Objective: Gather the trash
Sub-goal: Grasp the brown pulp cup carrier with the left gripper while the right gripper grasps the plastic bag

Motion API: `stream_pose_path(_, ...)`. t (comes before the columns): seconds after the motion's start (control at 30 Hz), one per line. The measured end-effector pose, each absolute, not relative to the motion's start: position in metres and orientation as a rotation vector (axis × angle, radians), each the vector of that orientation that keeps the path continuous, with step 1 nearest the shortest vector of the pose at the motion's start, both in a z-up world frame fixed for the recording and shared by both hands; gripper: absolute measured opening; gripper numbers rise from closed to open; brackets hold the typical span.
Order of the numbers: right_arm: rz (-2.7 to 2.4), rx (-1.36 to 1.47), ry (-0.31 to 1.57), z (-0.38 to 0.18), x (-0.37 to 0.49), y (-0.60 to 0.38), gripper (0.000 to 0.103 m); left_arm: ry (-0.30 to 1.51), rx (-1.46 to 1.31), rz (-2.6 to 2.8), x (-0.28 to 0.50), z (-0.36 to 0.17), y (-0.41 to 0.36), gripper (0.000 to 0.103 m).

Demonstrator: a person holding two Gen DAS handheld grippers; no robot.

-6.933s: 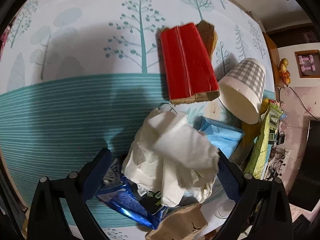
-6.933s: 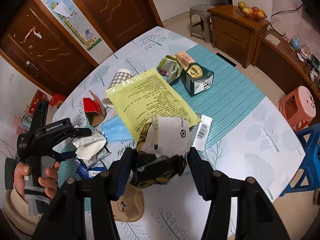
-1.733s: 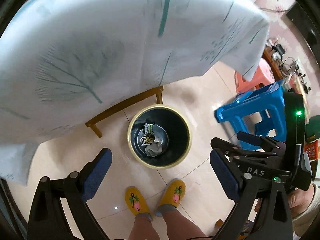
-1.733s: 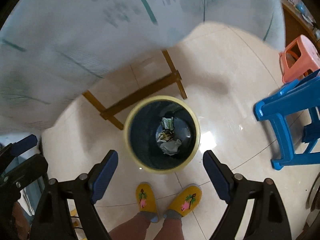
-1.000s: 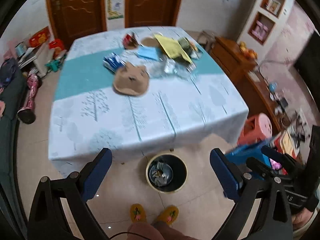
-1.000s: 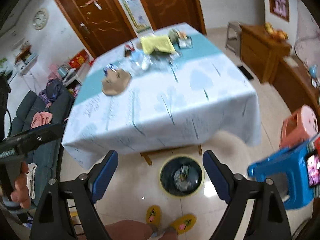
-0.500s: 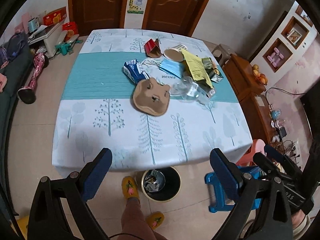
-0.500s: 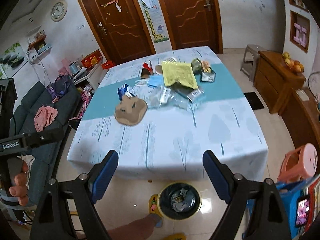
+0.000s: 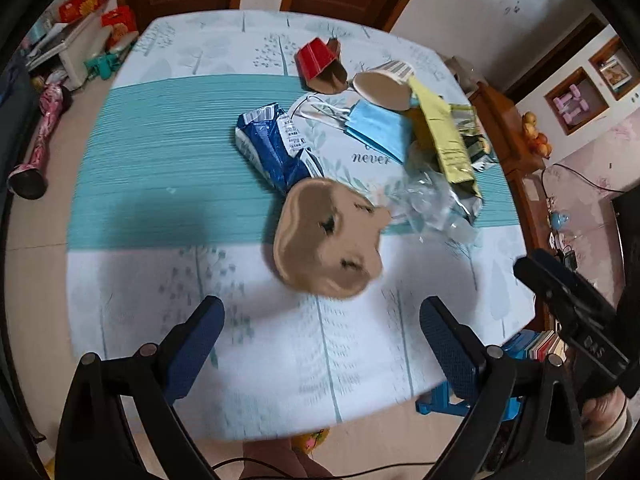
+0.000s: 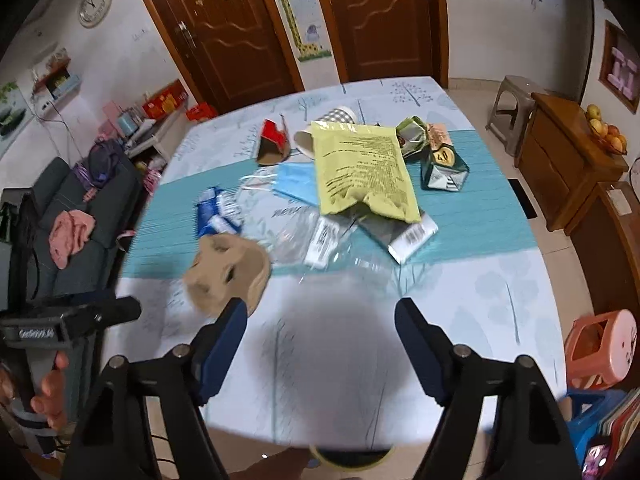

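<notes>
Trash lies across the table [image 9: 152, 280]: a brown bear-shaped paper plate [image 9: 328, 236], a blue wrapper [image 9: 272, 148], a red carton [image 9: 316, 60], a paper cup [image 9: 384, 84], a blue face mask [image 9: 376, 126], a yellow bag [image 10: 360, 168] and crumpled clear plastic [image 9: 432, 200]. My left gripper [image 9: 320, 332] hangs open above the table's near part, just short of the brown plate, with nothing between its fingers. My right gripper [image 10: 320, 332] also hovers over the near part, its jaws closing on nothing. The brown plate [image 10: 228, 268] lies just beyond its left finger.
The bin's rim [image 10: 352, 456] peeks out under the table's near edge. A blue stool [image 9: 464, 404] and a pink stool [image 10: 600, 344] stand at the right. Wooden cabinets [image 10: 568, 160] line the right wall, a sofa [image 10: 68, 220] the left. Each view shows the other gripper in a hand.
Both grippers have come from over the floor bin, forward and lower, to above the table's near part. The trash looks much closer. The right jaws have narrowed a little.
</notes>
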State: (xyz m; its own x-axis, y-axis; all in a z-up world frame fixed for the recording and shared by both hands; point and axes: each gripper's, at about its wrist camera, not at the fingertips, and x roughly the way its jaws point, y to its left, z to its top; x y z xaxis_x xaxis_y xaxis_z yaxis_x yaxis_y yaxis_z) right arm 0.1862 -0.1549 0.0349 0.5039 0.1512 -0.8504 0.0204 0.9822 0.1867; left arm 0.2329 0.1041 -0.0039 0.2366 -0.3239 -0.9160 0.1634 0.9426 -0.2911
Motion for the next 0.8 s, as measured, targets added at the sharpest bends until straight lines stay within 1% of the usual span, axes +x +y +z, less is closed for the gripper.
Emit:
stream_pose_path(0.1,0.069,0.145,1.072,0.021,0.214,-0.155,0.075,1.319,-0.124,-0.349,0.258,-0.019,0.097,0.097)
stream_pose_path(0.17,0.073,0.116,1.09,0.012,0.228,-0.153,0.072,1.333,-0.106,-0.358,0.269,-0.025,0.093,0.097)
stream_pose_path(0.23,0.088,0.091,1.108,0.004,0.242,-0.152,0.07,1.348,-0.086,-0.366,0.28,-0.03,0.087,0.097)
stream_pose_path(0.6,0.204,0.052,1.217,-0.033,0.27,-0.146,0.07,1.366,0.164,-0.404,0.282,-0.037,0.039,0.097)
stream_pose_path(0.63,0.213,0.054,1.227,-0.036,0.27,-0.145,0.067,1.361,0.196,-0.396,0.281,-0.039,0.032,0.097)
stream_pose_path(0.67,0.226,0.059,1.239,-0.039,0.27,-0.144,0.06,1.36,0.212,-0.389,0.28,-0.04,0.029,0.097)
stream_pose_path(0.7,0.235,0.065,1.256,-0.043,0.271,-0.144,0.056,1.363,0.219,-0.385,0.28,-0.042,0.028,0.097)
stream_pose_path(0.77,0.261,0.093,1.271,-0.047,0.27,-0.143,0.041,1.37,0.221,-0.374,0.282,-0.044,0.023,0.097)
stream_pose_path(0.8,0.275,0.109,1.27,-0.048,0.269,-0.143,0.039,1.371,0.224,-0.363,0.283,-0.044,0.022,0.097)
